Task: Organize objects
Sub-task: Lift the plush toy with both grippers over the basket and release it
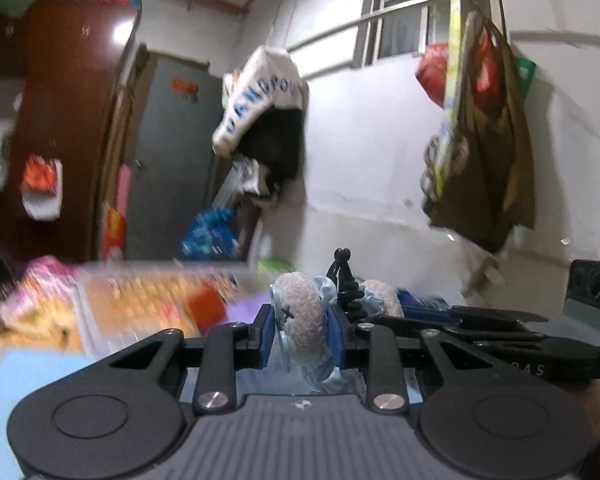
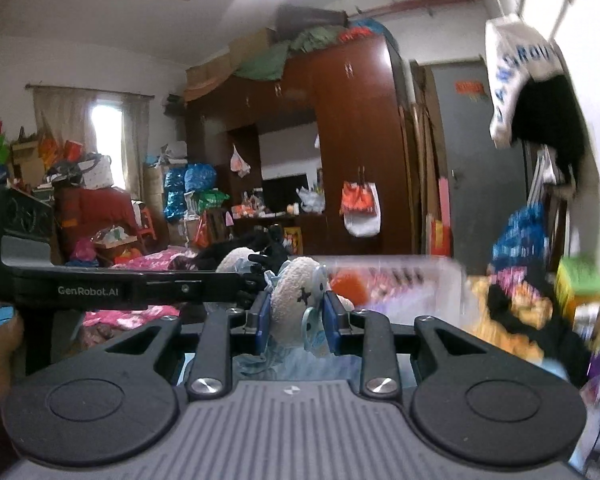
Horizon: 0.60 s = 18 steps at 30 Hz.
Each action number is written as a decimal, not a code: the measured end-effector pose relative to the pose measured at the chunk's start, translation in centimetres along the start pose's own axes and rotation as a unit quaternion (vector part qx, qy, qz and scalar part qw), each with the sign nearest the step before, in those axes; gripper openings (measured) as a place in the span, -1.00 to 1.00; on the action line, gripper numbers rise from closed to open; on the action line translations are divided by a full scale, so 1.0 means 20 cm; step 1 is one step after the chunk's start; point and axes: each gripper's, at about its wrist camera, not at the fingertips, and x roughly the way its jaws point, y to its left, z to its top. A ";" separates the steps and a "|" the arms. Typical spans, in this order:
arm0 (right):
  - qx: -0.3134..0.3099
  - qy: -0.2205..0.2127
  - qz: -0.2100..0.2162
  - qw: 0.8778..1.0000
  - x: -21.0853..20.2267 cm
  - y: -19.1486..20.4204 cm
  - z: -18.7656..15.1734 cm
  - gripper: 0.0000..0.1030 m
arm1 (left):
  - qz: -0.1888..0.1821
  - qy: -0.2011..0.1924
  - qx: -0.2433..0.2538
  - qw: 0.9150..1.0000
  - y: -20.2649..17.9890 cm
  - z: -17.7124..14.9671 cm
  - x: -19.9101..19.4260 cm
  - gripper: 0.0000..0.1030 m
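Fingers of the left gripper (image 1: 299, 330) press from both sides on a fuzzy white part of a plush toy (image 1: 300, 320), low in the middle of the left wrist frame. Pale blue fabric of the toy hangs below the blue pads (image 1: 267, 330). In the right wrist frame, the right gripper (image 2: 296, 320) is likewise clamped on a fuzzy white part of the toy, low centre, and the left gripper's black body crosses from the left edge. Beyond, at mid-height, a blurred clear box (image 2: 396, 280) holds colourful things. Farther off, a brown wardrobe (image 2: 352, 136) stands at centre, and a white bag (image 1: 260, 96) hangs on the wall (image 1: 360, 152) above centre.
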 end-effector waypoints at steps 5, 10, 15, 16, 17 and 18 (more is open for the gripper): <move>-0.041 -0.002 -0.005 0.999 0.22 0.02 0.23 -0.41 | 0.043 -0.018 0.013 0.999 0.05 0.27 0.04 -0.38; -0.056 0.035 -0.013 0.998 0.50 0.00 0.24 -0.41 | 0.082 -0.001 0.003 0.997 0.21 0.37 0.21 -0.37; -0.045 0.080 -0.017 0.996 0.70 -0.03 0.13 -0.41 | 0.111 0.040 -0.005 0.993 0.35 0.30 0.38 -0.37; -0.043 0.086 -0.016 0.995 0.71 -0.02 0.11 -0.41 | 0.116 0.047 -0.009 0.992 0.38 0.28 0.40 -0.37; -0.042 0.092 -0.015 0.995 0.73 -0.03 0.09 -0.41 | 0.119 0.051 -0.013 0.991 0.40 0.27 0.41 -0.37; -0.041 0.096 -0.015 0.994 0.74 -0.03 0.08 -0.41 | 0.122 0.056 -0.018 0.991 0.42 0.26 0.42 -0.37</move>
